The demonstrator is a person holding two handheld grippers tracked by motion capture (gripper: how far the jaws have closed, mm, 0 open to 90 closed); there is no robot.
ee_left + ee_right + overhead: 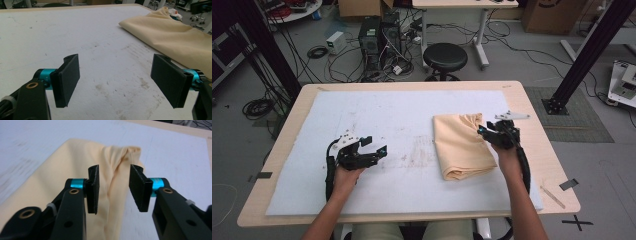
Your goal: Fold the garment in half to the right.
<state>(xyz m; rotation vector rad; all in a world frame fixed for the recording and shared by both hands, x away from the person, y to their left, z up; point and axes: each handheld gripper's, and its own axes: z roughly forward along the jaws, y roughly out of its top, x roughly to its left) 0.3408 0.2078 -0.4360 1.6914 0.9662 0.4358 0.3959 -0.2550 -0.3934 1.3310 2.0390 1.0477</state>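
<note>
Folded yellow cloth [462, 145] lies toward the table's right edge; right gripper [113, 186] poised half-spread over its bunched edge, left gripper [116, 80] wide-spread, idle; further folding seemingly pending.

Lab: computer towers [379, 37], tangled floor cables [339, 62] (black frame posts [584, 52]), stool [445, 57].

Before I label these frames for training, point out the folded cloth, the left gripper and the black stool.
folded cloth [462, 145]: high view, middle of its top face.
left gripper [374, 145]: high view, between its open fingertips.
black stool [445, 54]: high view, centre of its round seat.
</note>
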